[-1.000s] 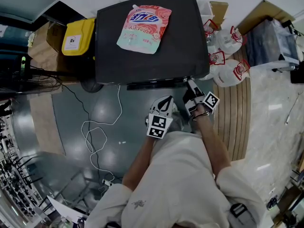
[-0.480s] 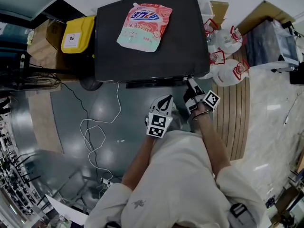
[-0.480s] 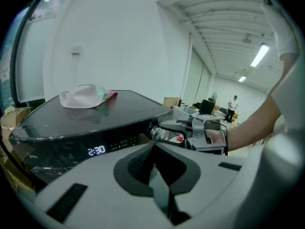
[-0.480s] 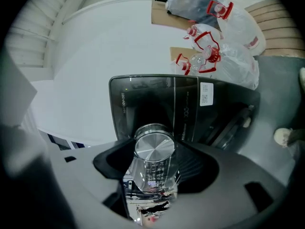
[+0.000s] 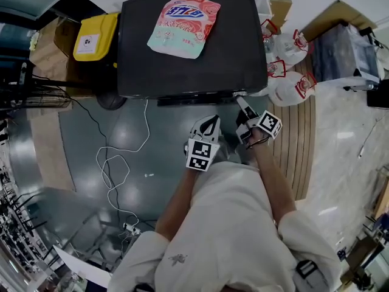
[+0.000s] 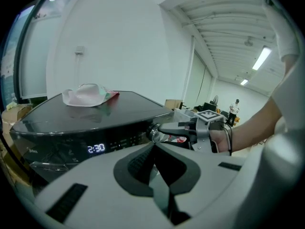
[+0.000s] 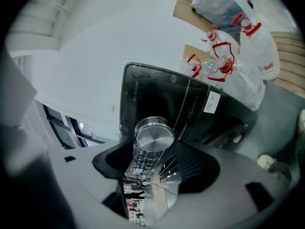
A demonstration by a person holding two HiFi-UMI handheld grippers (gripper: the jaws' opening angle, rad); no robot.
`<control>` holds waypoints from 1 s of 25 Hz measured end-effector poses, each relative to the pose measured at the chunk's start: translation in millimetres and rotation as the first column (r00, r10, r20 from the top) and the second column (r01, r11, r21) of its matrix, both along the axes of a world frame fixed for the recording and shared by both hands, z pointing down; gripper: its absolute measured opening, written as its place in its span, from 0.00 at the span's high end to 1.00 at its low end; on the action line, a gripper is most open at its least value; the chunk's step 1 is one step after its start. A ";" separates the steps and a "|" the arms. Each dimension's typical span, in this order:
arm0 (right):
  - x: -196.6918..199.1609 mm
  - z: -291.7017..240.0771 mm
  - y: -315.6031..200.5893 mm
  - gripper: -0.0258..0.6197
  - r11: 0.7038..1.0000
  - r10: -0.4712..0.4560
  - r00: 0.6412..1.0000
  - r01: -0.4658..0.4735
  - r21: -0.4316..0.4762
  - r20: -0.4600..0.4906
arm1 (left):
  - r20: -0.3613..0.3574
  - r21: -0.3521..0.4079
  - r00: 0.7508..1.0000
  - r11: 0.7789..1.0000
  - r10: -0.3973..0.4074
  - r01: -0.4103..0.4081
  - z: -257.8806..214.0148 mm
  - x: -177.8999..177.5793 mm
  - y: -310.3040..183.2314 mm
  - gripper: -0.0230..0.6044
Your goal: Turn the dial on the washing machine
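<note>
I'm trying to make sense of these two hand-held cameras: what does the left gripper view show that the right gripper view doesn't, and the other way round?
Only the left gripper view shows the glowing clock display, the pink-and-green soft pouch lying on top of the machine, and the right gripper seen from the side.

Only the right gripper view shows the flat round face of the shiny silver dial head-on, between that gripper's opening jaws, and a white sticker on the panel.

Both show the black washing machine and its dial.
</note>
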State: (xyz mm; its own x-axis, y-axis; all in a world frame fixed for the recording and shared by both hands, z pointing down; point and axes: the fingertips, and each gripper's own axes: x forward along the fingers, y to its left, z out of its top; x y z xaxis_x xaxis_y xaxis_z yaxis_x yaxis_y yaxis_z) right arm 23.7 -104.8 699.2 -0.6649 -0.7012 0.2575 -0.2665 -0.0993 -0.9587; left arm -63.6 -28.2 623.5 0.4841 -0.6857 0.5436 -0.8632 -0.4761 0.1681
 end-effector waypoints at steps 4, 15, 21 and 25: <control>-0.6 -3.5 6.2 0.51 0.996 -0.073 0.993 0.077 0.039 -0.090 | -0.016 0.001 1.000 1.000 -0.021 0.021 1.7 -1.8 1.3 0.94; -10.5 -24.4 23.4 0.60 0.897 -0.230 0.778 0.403 0.184 -0.584 | -0.037 -0.001 0.995 0.996 -0.093 0.093 6.4 -26.7 6.9 0.94; -4.1 -27.8 18.2 0.56 0.864 -0.157 0.593 0.470 0.181 -0.790 | -0.037 0.003 0.993 0.993 -0.116 0.116 7.9 -39.1 6.1 0.94; -0.7 -24.0 9.2 0.52 0.863 -0.109 0.466 0.482 0.149 -0.878 | -0.039 0.001 0.992 0.993 -0.117 0.117 9.0 -40.3 4.8 0.94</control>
